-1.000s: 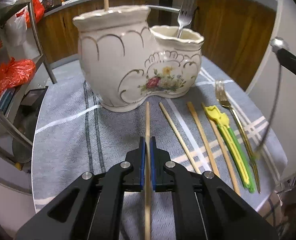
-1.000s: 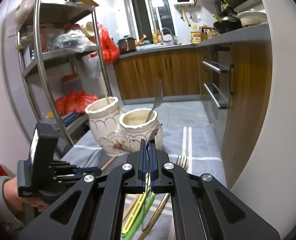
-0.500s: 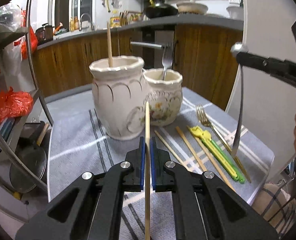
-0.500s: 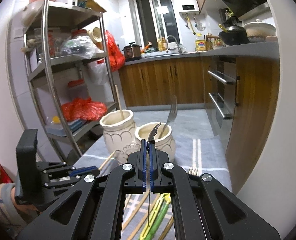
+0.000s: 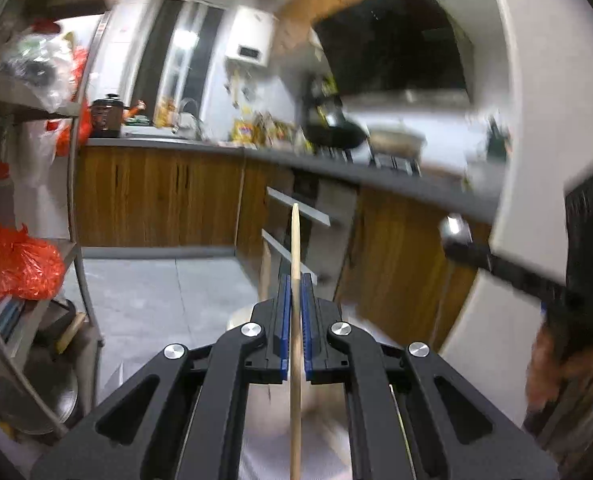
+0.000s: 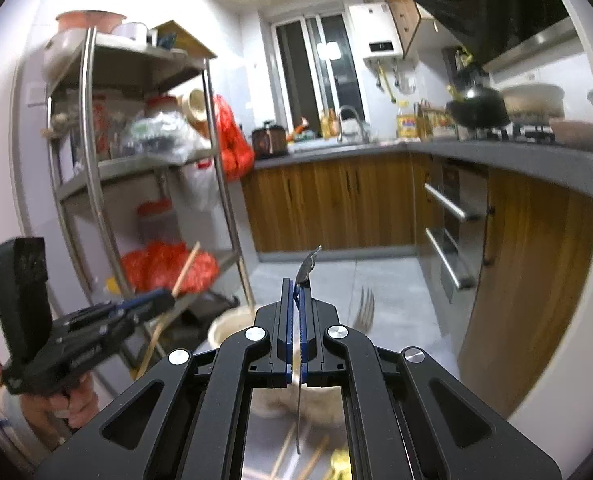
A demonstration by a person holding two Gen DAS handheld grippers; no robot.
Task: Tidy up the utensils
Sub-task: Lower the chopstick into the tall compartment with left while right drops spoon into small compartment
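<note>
Wooden chopstick [image 5: 295, 280] is sitting pinched between the blue pads of the left hand-held gripper [image 5: 295, 300], jaws pressed tight on it, stick running straight along the fingers and poking out past the tips. Right wrist view is showing the same left hand-held gripper [image 6: 152, 304] off to the left of the ceramic holder [image 6: 232, 326], lifted above it, with the chopstick [image 6: 172, 300] slanting down through it. Right hand-held gripper [image 6: 295, 300] is pinching a thin metal utensil [image 6: 302, 280] between its pads, jaws closed on it; the curved metal end is sticking up past the tips and the handle is hanging down below. Which kind of utensil it is, cannot tell. Ceramic holder is sitting just under and behind the right fingers, mostly hidden, cream rim showing. A fork [image 6: 364, 308] is standing tines-up in the holder, just right of the gripper tips, blurred. More chopsticks [image 6: 284, 456] and a yellow utensil [image 6: 340, 460] are lying on the surface in front of the holder, seen through the gripper frame. Left wrist view is motion-blurred; the right hand-held gripper [image 5: 456, 236] is showing at the right edge, far right of the held chopstick.
</note>
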